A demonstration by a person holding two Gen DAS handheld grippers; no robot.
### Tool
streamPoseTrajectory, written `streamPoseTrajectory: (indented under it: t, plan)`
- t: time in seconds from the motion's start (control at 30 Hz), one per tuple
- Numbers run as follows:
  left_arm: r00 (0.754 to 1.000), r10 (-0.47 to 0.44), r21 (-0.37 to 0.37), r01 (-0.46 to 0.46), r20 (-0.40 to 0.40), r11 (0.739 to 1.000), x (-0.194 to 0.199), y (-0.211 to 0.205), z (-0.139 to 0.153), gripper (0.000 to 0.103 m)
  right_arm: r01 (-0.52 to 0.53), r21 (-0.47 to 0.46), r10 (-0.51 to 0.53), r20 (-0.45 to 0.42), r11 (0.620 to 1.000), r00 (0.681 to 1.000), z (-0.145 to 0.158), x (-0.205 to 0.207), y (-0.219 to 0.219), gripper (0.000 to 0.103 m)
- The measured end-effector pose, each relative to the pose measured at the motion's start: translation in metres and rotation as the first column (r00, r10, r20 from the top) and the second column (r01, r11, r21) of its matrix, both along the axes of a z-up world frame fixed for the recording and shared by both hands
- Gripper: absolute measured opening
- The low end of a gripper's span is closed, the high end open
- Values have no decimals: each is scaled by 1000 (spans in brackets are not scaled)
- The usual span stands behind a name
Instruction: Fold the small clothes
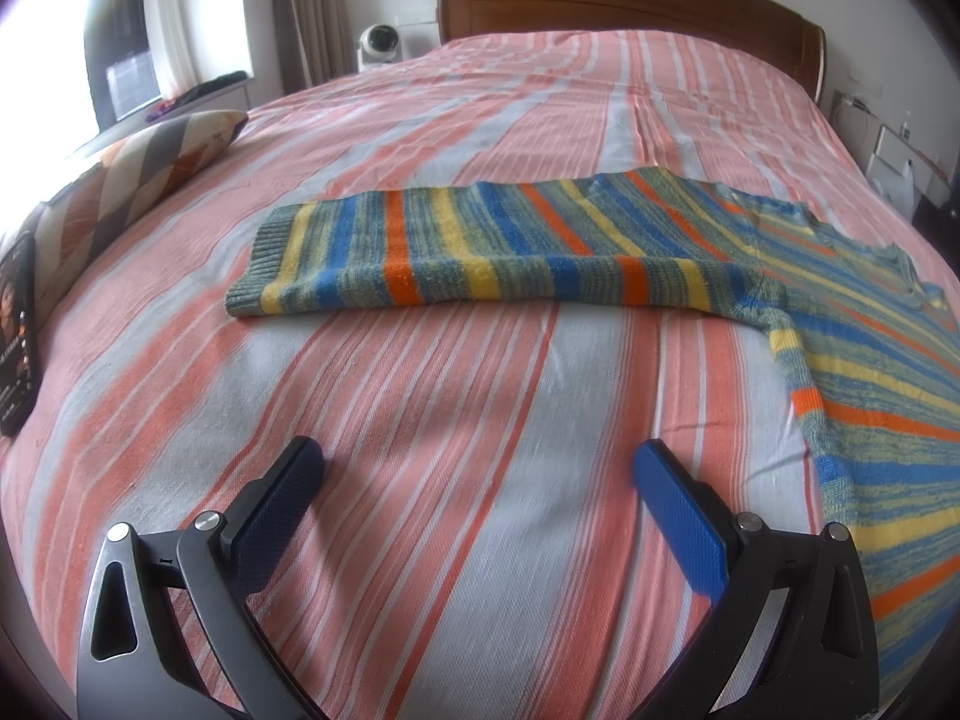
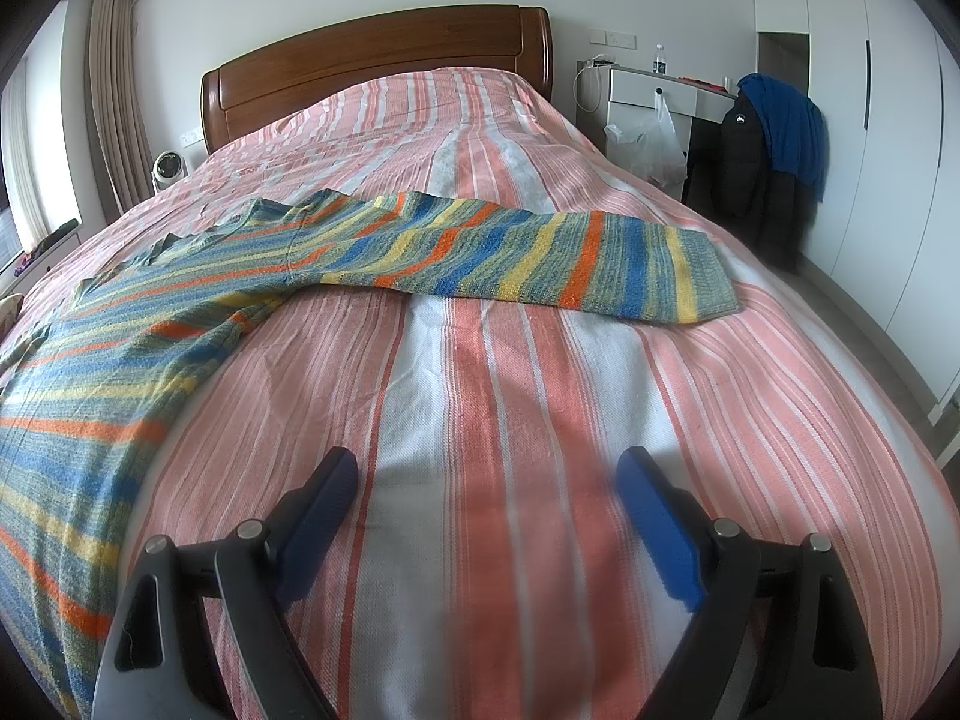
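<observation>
Left gripper (image 1: 480,462) hovers low over the bedspread (image 1: 480,570), jaws spread wide, nothing between the blue pads (image 1: 678,516), pointing up the bed toward the headboard (image 1: 630,6). Right gripper (image 2: 486,471) same pose: low over the bedspread (image 2: 510,510), jaws wide apart, nothing held, aimed at the headboard (image 2: 384,54). The striped sweater (image 1: 870,360) lies flat on the bed between the two grippers: in the left view its body sits at the right edge, just beside the right finger, and its left sleeve (image 1: 480,252) stretches straight out across the bed ahead of the gripper, cuff end to the left. In the right view the sweater (image 2: 90,360) body fills the left side, close to the left finger, and the other sleeve (image 2: 540,258) runs out to the right, cuff near the bed's edge. Neither gripper touches the knit. Around: patterned cushion (image 1: 138,168) and a dark phone (image 1: 18,330) at the bed's left edge, small white fan (image 1: 378,45) by the curtain. On the right side, a white nightstand (image 2: 654,90) with a plastic bag (image 2: 654,144) hanging off it, a water bottle (image 2: 660,60) on top, and dark and blue clothes (image 2: 774,138) draped next to it by the wardrobe. Bare bedspread lies between each gripper and its sleeve.
</observation>
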State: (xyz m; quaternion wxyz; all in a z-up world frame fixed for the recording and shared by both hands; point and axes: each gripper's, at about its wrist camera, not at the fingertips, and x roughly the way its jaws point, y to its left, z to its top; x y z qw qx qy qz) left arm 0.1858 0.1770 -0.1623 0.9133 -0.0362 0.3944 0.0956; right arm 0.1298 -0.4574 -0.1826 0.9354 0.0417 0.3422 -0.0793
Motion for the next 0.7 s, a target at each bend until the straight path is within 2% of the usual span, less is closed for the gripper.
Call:
streamPoseTrajectory:
  t: [0.7]
  plan:
    - [1000,0,0,0,0,1000,0,0,0,103,-1,10,1,-5,1000,1000,0,1,-1,89]
